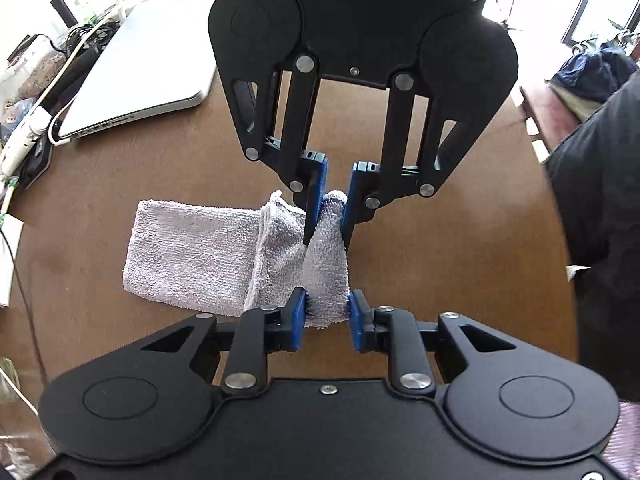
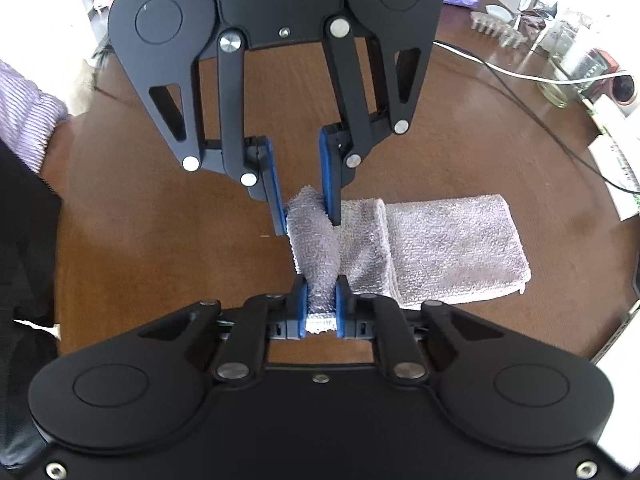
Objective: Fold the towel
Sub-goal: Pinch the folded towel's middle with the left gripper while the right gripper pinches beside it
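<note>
A pale lilac terry towel (image 1: 192,252) lies folded on the brown wooden table (image 1: 440,260), and one short end of it is lifted into a raised ridge. My left gripper (image 1: 327,304) is shut on the near part of that ridge, blue pads pressing the cloth from both sides. Facing it from above in the left wrist view, my right gripper (image 1: 326,236) pinches the far part of the same ridge. In the right wrist view the right gripper (image 2: 322,300) holds the bunched towel (image 2: 448,248) edge at the bottom, and the left gripper (image 2: 308,226) grips it opposite.
A closed silver laptop (image 1: 148,60) and tangled cables (image 1: 60,80) sit beyond the towel's left end. A white cable (image 2: 500,68), a glass jar (image 2: 560,84) and papers (image 2: 616,172) line the other table edge. A person's dark clothing (image 1: 600,200) stands close by.
</note>
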### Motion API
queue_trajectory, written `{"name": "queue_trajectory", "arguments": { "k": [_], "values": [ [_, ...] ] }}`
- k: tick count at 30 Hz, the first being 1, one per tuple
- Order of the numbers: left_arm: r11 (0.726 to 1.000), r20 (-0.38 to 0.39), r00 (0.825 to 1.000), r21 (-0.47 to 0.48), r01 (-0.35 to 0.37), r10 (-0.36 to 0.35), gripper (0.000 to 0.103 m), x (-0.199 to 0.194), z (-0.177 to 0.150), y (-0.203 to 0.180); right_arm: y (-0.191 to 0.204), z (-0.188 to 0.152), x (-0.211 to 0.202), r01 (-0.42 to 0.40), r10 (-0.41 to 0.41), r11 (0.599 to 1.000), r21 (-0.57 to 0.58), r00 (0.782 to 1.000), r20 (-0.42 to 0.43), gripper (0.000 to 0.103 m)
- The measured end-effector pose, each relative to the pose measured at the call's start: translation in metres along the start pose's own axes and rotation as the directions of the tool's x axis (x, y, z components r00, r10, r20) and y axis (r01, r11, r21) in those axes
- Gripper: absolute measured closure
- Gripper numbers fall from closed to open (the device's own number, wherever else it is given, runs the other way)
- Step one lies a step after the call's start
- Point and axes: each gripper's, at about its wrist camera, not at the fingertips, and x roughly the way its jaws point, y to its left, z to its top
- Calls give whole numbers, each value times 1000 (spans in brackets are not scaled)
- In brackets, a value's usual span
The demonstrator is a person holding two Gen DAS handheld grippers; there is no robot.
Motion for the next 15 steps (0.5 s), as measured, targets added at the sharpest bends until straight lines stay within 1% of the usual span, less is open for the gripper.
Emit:
{"name": "queue_trajectory", "arguments": {
  "k": [5,9,13,15],
  "values": [
    [999,15,999,18,40,-40,80,-9,2,-27,32,-4,-12,-48,48,998,-40,999,-2,88],
    [999,31,998,5,48,-48,80,-20,3,-39,46,-6,-23,-64,64,997,-41,998,6,88],
    [999,35,999,2,33,-33,80,-37,5,-38,47,-5,-39,-67,68,997,-29,997,20,88],
    [999,35,999,2,32,-32,80,-40,11,-27,41,-5,-46,-68,68,998,-15,997,28,88]
  ]
}}
